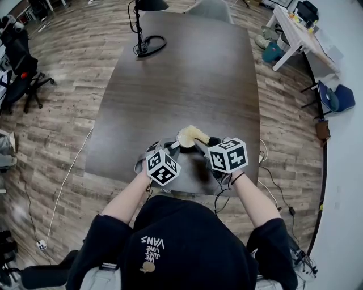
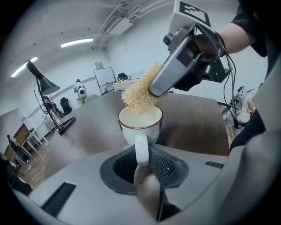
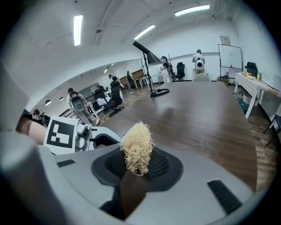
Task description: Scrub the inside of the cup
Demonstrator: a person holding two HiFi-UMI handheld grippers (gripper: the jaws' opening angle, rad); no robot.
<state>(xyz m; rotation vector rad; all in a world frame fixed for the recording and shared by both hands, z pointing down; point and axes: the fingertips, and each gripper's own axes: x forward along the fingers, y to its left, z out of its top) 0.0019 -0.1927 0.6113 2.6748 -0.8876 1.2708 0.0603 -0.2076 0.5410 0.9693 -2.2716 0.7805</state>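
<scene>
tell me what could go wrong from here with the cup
The left gripper holds the cup only by its thin handle; a hard push could twist it loose.
The right gripper clamps the scrubber by one end, its tip at the rim; it may bend instead of reaching the bottom.

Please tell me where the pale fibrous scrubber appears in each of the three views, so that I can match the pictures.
Head view: the scrubber is near the picture's centre.
Left gripper view: upper centre, at the mouth of the cup, held by the right tongs.
Right gripper view: lower centre, clamped in that view's own tongs.
Shared landmark: the black desk lamp at the table's far end.
</scene>
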